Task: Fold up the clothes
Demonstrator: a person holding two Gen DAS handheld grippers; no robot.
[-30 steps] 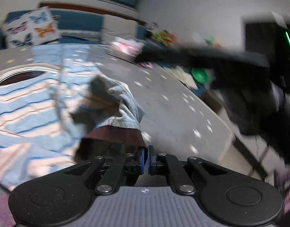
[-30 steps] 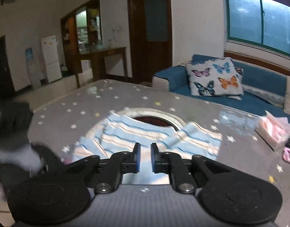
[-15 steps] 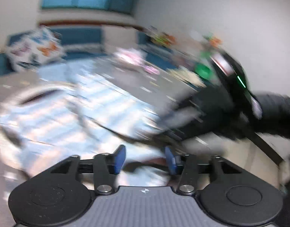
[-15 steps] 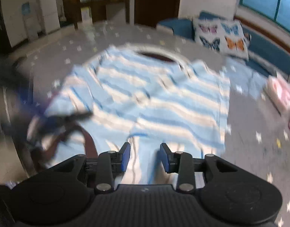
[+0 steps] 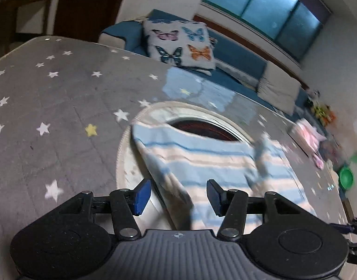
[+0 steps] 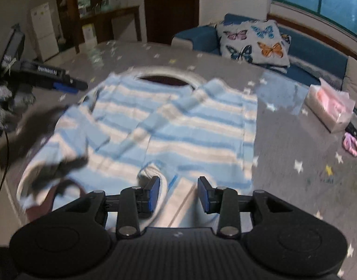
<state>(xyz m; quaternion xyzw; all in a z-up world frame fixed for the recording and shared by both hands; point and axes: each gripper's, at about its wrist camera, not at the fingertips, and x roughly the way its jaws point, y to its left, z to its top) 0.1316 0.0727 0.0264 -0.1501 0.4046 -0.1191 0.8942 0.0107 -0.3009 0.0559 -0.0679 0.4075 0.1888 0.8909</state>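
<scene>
My left gripper (image 5: 177,196) is wide open and holds nothing; a raised fold of the shirt (image 5: 215,163) lies between its pads but neither pad presses it. My right gripper (image 6: 178,193) is open too, its left pad just beside a rolled cuff (image 6: 152,175) at the near edge, gripping nothing. The striped shirt lies spread on the table (image 6: 283,140), its collar over the round hole (image 6: 164,80) at the far side.

I see three risks. If I close on that fold too deep, I may pinch two layers and drag the whole shirt skewed. The collar could sag into the hole if I pull far. On the left, some dark cloth (image 6: 38,126) overlaps the sleeve; its shape is too blurred to name, and it may get folded in.
</scene>
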